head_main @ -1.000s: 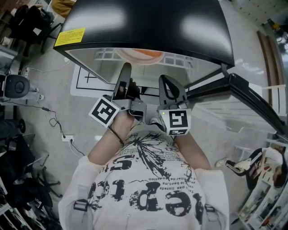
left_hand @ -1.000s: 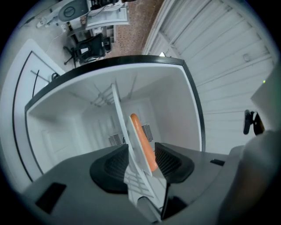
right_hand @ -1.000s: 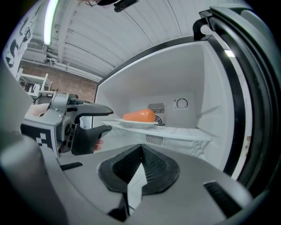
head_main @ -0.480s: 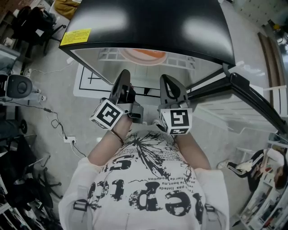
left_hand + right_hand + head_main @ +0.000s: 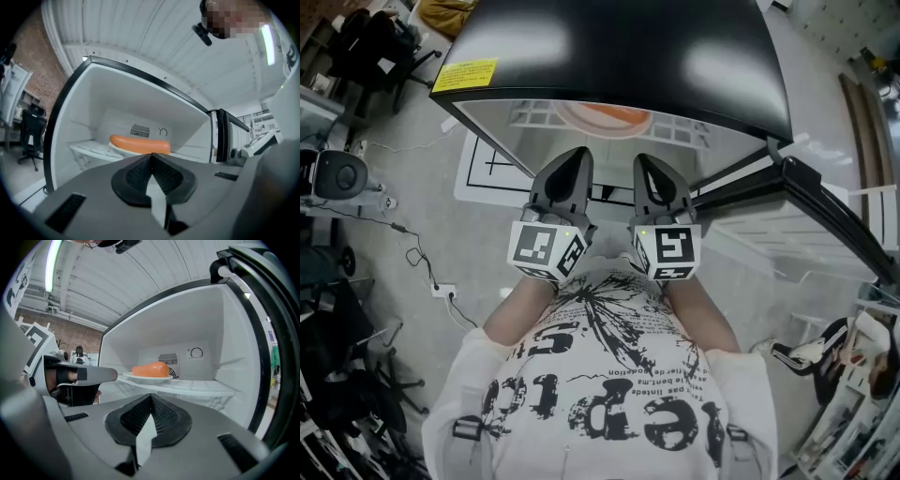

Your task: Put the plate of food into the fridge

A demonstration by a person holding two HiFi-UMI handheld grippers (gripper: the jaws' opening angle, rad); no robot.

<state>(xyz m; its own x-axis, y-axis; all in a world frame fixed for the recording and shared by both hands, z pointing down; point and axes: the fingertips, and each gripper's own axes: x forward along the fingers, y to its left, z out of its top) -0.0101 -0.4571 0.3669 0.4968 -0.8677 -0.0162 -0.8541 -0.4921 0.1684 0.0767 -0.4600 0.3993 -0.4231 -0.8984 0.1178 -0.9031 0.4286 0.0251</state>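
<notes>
The fridge (image 5: 619, 56) stands open in front of me. On its white shelf (image 5: 197, 387) sits a white plate (image 5: 147, 377) with an orange piece of food (image 5: 151, 370) on it, also seen as the plate (image 5: 602, 117) in the head view and the food (image 5: 139, 144) in the left gripper view. My left gripper (image 5: 574, 156) and right gripper (image 5: 645, 161) are side by side just outside the opening, short of the plate. The left gripper (image 5: 151, 155) is shut with nothing in it. The right gripper (image 5: 151, 396) is shut too, also with nothing held.
The fridge door (image 5: 825, 202) hangs open at the right. Inside, the back wall has a vent (image 5: 168, 359) and a dial (image 5: 196, 353). A white floor mat with black lines (image 5: 487, 169) lies below the fridge. Cables (image 5: 412, 253) and chairs (image 5: 347, 47) are at the left.
The left gripper has rolled from edge-on to flat, so its marker cube now faces up, and it sits level beside the right gripper. The right gripper and the plate have stayed put.
</notes>
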